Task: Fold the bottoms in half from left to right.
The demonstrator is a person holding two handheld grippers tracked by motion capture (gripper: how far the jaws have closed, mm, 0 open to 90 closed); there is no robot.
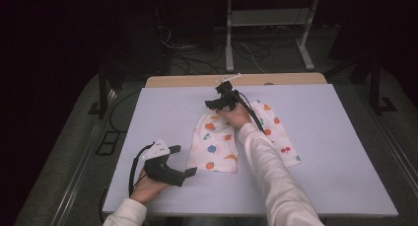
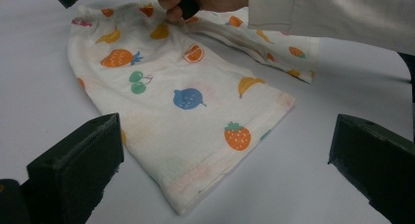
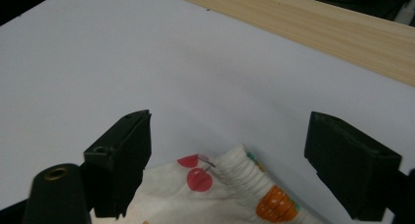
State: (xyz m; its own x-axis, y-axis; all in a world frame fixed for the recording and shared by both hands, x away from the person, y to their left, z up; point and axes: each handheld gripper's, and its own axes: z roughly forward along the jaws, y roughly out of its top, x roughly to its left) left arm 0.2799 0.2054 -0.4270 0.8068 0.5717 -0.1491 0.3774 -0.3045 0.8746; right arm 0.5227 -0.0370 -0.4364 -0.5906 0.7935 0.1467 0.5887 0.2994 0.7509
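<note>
My left gripper (image 1: 186, 162) rests wide open and empty just beside the near hem of the fruit-print shorts (image 1: 213, 146), while my right gripper (image 1: 209, 105) hangs over their far waistband, jaws apart, gripping nothing.

No text, label, brand or number can be read (the cloth (image 2: 186, 101) carries only fruit pictures, no words)

Right hand-held gripper (image 1: 213, 104) hovers over the fruit-print shorts' (image 1: 215, 146) waistband.
</note>
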